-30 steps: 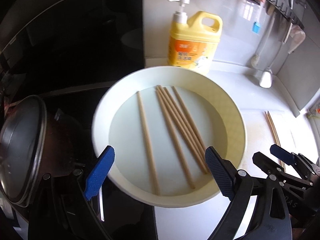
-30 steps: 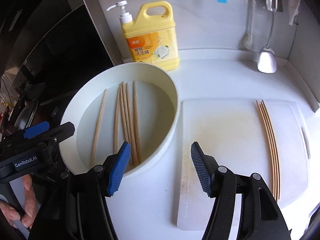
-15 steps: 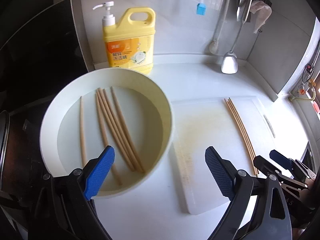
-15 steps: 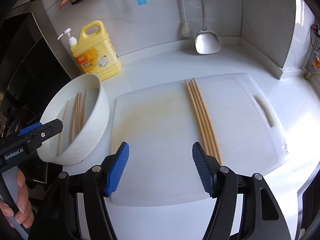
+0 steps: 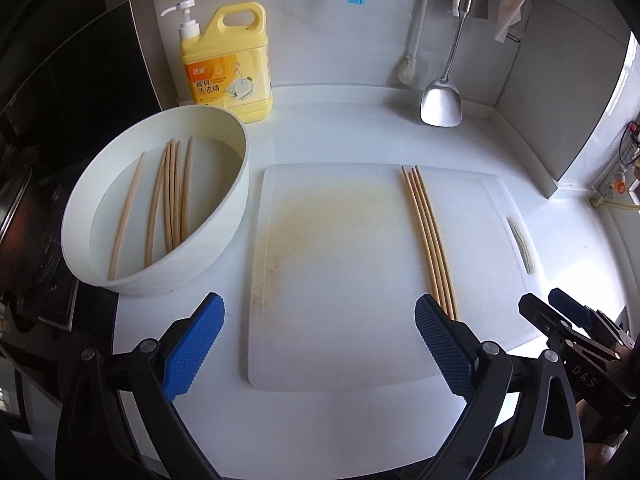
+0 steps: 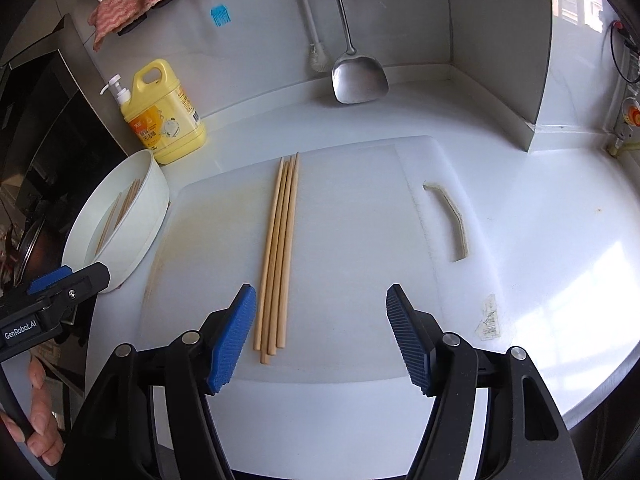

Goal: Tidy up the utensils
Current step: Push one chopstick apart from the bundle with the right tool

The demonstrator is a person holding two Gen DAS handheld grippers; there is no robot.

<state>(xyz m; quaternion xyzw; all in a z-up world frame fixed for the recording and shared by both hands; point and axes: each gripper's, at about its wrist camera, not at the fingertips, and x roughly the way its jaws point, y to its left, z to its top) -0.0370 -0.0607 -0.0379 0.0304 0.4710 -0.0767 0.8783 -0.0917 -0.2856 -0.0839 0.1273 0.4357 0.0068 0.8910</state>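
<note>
Blue-padded right tool [image 6: 320, 334] wide open, empty

Four pale wooden chopsticks [image 6: 276, 256] are laid flat side by side on a white cutting board [image 5: 340, 264], touching along their lengths, with the near ends slightly uneven. They are set toward the board's right half in the left wrist view. Several more chopsticks [image 5: 172, 196] of the same kind are seen lying in a round white basin [image 5: 224, 216] just left of the board; one is set apart from the rest, which are bunched together.
</note>
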